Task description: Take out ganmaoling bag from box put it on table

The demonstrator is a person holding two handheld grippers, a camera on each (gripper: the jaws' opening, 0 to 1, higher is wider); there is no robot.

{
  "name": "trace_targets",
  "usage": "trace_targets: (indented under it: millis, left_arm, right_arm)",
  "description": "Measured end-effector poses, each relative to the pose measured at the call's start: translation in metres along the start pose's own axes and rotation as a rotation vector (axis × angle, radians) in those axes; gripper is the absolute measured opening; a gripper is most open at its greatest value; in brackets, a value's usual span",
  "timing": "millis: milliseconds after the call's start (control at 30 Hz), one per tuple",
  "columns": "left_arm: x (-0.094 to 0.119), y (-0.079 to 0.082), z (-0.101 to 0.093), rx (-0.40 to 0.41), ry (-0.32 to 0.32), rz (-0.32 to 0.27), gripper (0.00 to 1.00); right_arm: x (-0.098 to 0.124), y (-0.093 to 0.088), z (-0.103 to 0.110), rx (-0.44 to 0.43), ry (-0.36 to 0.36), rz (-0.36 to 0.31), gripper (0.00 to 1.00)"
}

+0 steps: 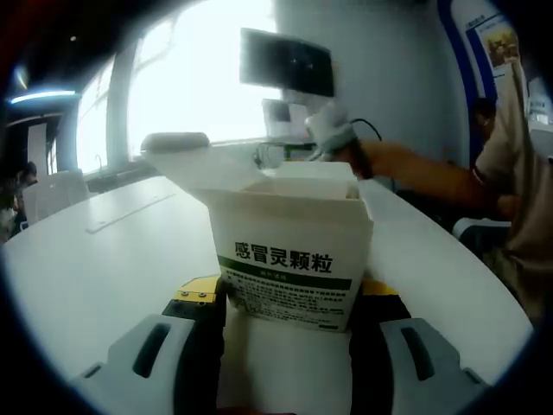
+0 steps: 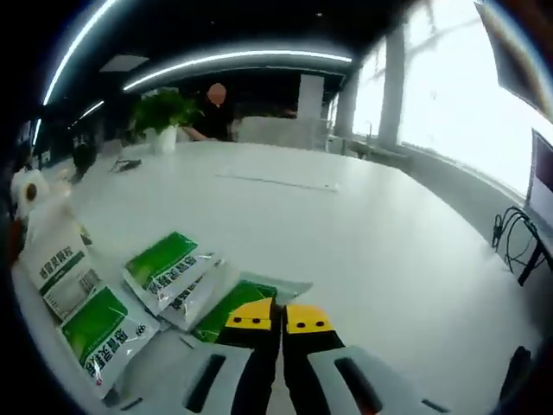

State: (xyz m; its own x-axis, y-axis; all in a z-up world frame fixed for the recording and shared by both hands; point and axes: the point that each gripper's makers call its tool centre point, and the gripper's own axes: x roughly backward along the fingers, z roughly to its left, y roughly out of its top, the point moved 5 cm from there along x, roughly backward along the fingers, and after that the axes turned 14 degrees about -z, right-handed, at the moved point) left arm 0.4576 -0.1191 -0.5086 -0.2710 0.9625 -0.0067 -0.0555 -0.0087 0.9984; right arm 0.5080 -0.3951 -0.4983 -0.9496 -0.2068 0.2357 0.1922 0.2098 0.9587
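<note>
Gripping the open box, the left gripper is half hidden; the right gripper is pinched on a partly covered ganmaoling bag.

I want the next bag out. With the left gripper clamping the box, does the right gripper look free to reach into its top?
Probably yes. The box stands upright with its flaps open and nothing over the mouth. The right gripper is shut on a bag at the table, so it must let go first.

white box (green band), green-white bags, white table
</note>
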Motion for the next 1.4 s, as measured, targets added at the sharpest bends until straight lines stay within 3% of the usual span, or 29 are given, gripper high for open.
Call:
trace_targets:
  millis: [133, 500, 800, 1400]
  left_arm:
    - [0.000, 0.000, 0.000, 0.000, 0.000, 0.000, 0.49]
    - [0.000, 0.000, 0.000, -0.001, 0.000, 0.000, 0.49]
    - [0.001, 0.000, 0.000, -0.001, 0.000, 0.000, 0.49]
    - [0.001, 0.000, 0.001, -0.001, 0.000, 0.001, 0.49]
  right_arm:
    - [0.001, 0.001, -0.003, 0.028, -0.021, -0.014, 0.08]
    - [0.016, 0.014, -0.010, 0.004, -0.070, -0.097, 0.06]
    - [0.033, 0.013, -0.005, 0.017, -0.062, -0.114, 0.00]
    - [0.061, 0.007, 0.021, 0.033, 0.001, -0.181, 0.00]
